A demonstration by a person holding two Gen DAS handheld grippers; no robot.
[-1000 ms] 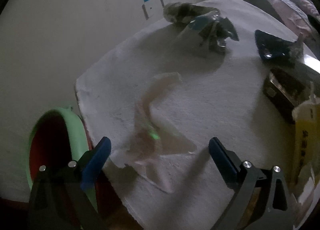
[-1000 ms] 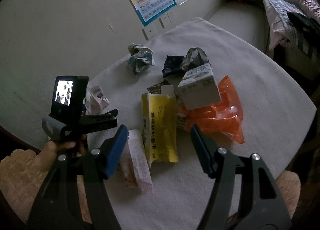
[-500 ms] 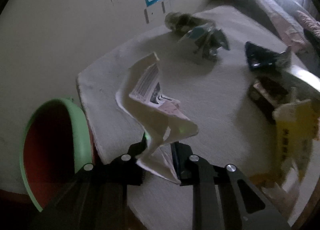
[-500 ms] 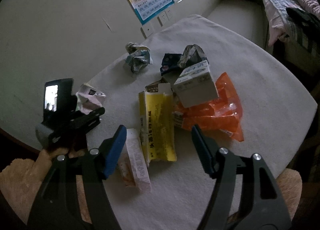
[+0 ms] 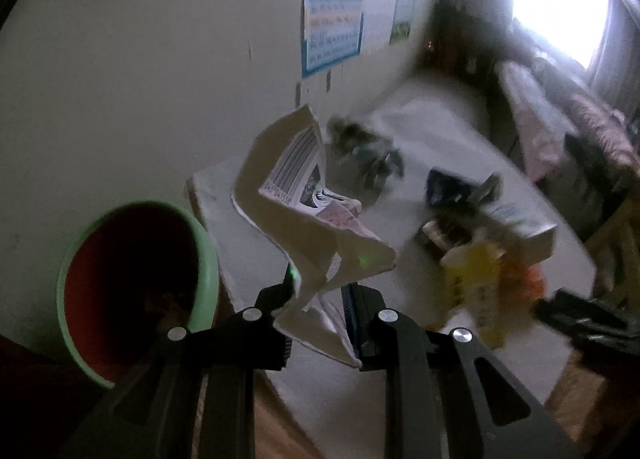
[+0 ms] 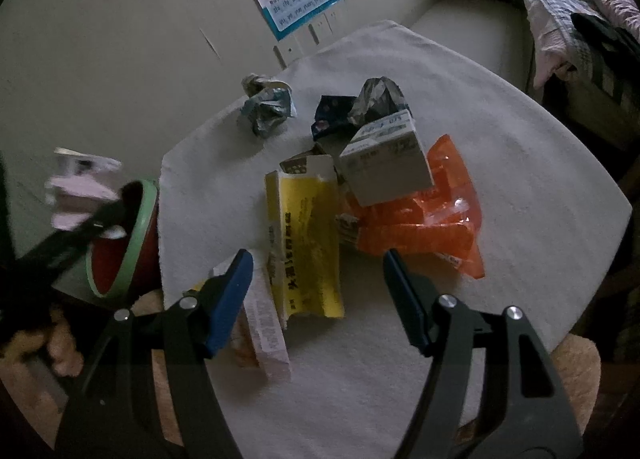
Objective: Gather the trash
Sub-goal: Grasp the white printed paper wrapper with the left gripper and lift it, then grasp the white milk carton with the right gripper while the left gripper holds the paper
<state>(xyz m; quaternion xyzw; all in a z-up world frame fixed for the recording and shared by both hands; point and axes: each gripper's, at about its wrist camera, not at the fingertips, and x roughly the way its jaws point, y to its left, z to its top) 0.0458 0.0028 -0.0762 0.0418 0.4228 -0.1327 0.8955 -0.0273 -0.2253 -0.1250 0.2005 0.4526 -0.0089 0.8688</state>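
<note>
Left hand-held gripper (image 5: 320,299) clenched on torn paper carton (image 5: 304,219), lifted off bench (image 5: 460,131), beside green bin (image 5: 138,279). Only right view shows right hand-held gripper (image 6: 318,287) released, tilted down above yellow packet (image 6: 306,235), orange wrapper (image 6: 436,219).

On the table (image 6: 500,131) the trash sits in a cluster at the middle: a flattened carton (image 6: 306,235) lies nearer the front edge, with a small box (image 6: 386,167) behind it to the right, resting on a plastic wrapper (image 6: 436,219). A narrow box (image 6: 266,327) lies left of the carton, near the front left corner. Two crumpled wrappers (image 6: 266,107) (image 6: 360,107) lie toward the back edge. A bin (image 6: 132,235) stands off the table's left edge, and a torn paper pack (image 5: 304,211) hangs above that edge.
</note>
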